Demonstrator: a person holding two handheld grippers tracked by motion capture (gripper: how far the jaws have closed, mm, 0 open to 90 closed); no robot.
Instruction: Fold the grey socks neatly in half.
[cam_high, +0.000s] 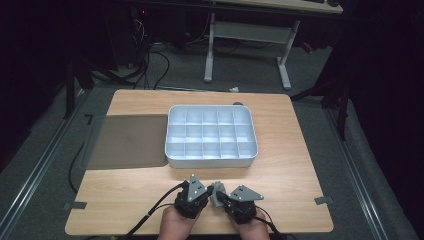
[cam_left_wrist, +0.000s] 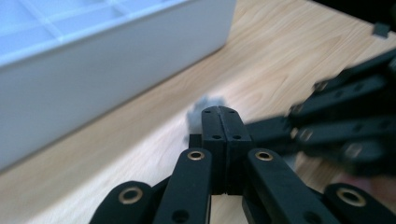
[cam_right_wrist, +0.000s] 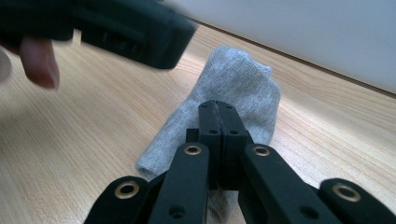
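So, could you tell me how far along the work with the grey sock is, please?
Early. Nothing looks finished: the white divided tray has bare compartments. In hand: the grey sock lies on the table by the shut right claw and shut left claw. Handling it is left.

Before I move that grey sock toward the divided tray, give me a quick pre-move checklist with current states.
1. Right tool shut over the grey sock: ok, though whether it pinches fabric: cannot tell.
2. Left tool shut, nothing between its tips: ok.
3. Sock resting on the table, in front of the tray: ok.
4. White divided tray compartments free: ok.
5. The two tools crowd each other: not ok.
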